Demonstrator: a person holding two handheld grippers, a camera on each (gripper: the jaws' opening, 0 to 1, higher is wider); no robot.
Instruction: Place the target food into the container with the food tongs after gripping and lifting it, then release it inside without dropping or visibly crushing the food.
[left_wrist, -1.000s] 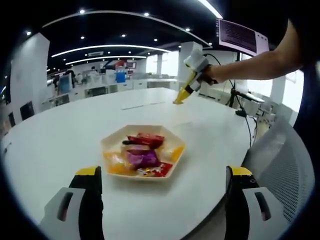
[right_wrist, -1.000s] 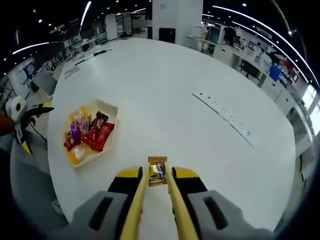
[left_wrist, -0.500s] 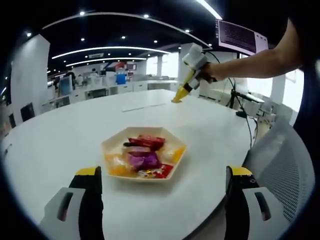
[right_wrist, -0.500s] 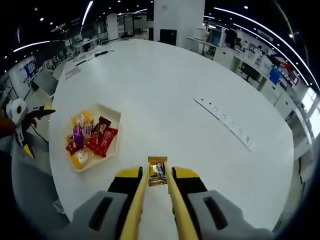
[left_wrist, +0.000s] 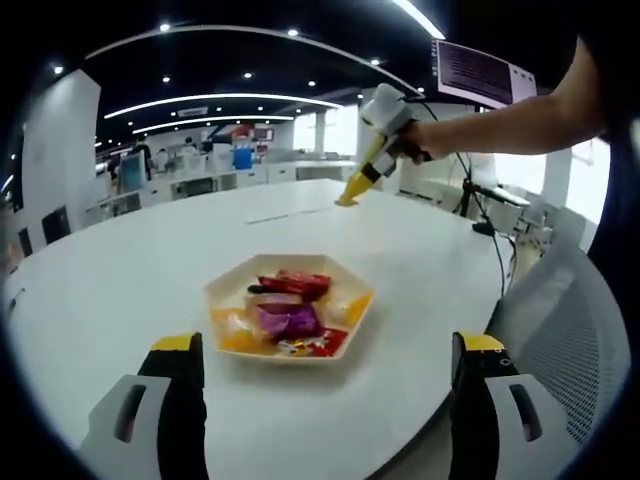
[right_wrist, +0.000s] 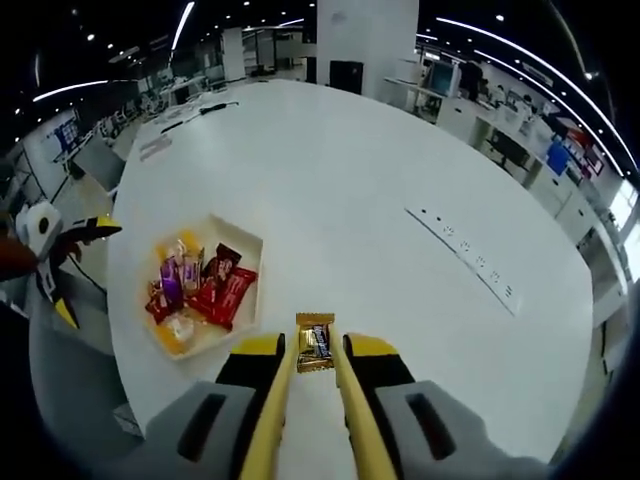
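Note:
My right gripper (right_wrist: 315, 352) is shut on yellow food tongs (right_wrist: 268, 420), whose tips pinch a gold-wrapped candy (right_wrist: 316, 342) high above the white table. The hexagonal cream tray (right_wrist: 244, 241) with several wrapped snacks lies below and to the left of the candy. In the left gripper view the same tray (left_wrist: 217, 287) sits mid-table ahead of my left gripper (left_wrist: 324, 350), which is open with nothing between its jaws. Beyond the tray, the right gripper with the tongs (left_wrist: 365, 176) hangs in the air, held by a person's arm (left_wrist: 505, 122).
The round white table (right_wrist: 380, 180) has a row of small sockets (right_wrist: 468, 261) at the right. A mesh chair (left_wrist: 565, 315) stands by the table's right edge in the left gripper view. Desks and screens fill the office behind.
My right gripper has carried the candy up and toward the tray, which now lies nearer below it. My left gripper stays still and open.

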